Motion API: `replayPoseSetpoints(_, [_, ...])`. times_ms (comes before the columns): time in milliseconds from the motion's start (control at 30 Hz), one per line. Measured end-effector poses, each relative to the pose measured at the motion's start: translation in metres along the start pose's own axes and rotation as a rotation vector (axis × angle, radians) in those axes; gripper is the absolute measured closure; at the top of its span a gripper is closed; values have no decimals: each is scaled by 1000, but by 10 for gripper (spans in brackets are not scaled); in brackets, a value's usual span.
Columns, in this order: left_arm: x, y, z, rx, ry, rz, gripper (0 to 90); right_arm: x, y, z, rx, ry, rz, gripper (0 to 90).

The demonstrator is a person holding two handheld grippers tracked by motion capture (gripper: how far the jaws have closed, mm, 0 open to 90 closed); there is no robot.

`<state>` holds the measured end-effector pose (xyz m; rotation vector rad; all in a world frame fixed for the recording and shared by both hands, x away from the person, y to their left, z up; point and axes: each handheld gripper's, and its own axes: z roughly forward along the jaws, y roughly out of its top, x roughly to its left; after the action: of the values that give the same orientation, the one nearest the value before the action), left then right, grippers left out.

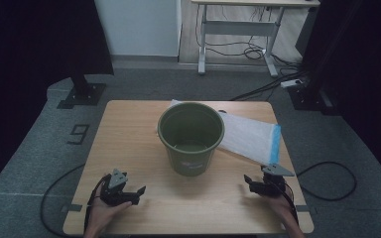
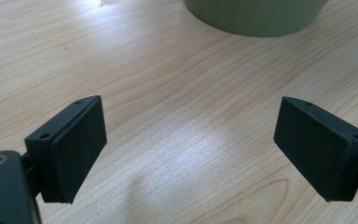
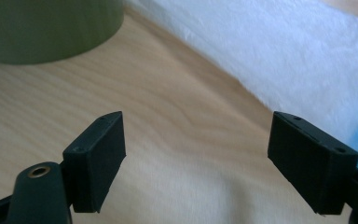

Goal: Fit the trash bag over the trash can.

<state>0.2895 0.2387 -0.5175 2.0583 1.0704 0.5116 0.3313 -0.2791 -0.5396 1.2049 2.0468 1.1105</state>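
A green bucket [image 1: 191, 136] stands upright at the middle of the wooden tabletop [image 1: 129, 129], its mouth open and the inside bare. Touching it at about two o'clock lies a flat white plastic bag [image 1: 248, 136] with a blue edge, stretching toward the tabletop's right side. At about seven o'clock from the bucket, well apart from it, the left hand-held gripper [image 1: 138, 194] rests low near the front edge with its jaws spread wide and nothing between them; in the left gripper view there is bare wood between its pads [image 2: 70, 149]. At about five o'clock the right hand-held gripper [image 1: 247, 182] sits just below the bag's blue end, jaws likewise wide apart and empty.
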Motion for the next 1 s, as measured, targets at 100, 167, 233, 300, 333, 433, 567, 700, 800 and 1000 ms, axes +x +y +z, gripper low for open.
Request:
replayPoseSetpoints(100, [1, -2, 0, 4, -3, -8, 92, 0, 9, 7, -2, 1, -29, 211])
replayPoseSetpoints(167, [1, -3, 1, 5, -9, -12, 92, -3, 16, 12, 1, -8, -41, 221])
replayPoseSetpoints(233, [2, -4, 3, 7, -17, -19, 94, -6, 22, 17, -1, -6, -37, 232])
replayPoseSetpoints(300, [2, -4, 4, 11, -23, -18, 100, -10, 30, 22, 4, -1, -33, 235])
replayPoseSetpoints(333, [1, -4, 4, 11, -27, -20, 100, -11, 33, 25, 5, 5, -29, 236])
replayPoseSetpoints(433, [2, -4, 4, 4, -41, -29, 104, -13, 44, 36, 14, 39, -16, 247])
replayPoseSetpoints(567, [3, -4, 4, -4, -52, -36, 111, -13, 58, 50, 24, 55, -27, 287])
replayPoseSetpoints(700, [4, -4, 4, -8, -57, -38, 118, -11, 69, 63, 40, 65, -48, 310])
replayPoseSetpoints(800, [4, -4, 5, -13, -68, -47, 123, -12, 75, 73, 60, 68, -58, 311])
replayPoseSetpoints(1000, [3, -4, 8, -3, -65, -45, 125, -17, 70, 90, 71, 78, -65, 342])
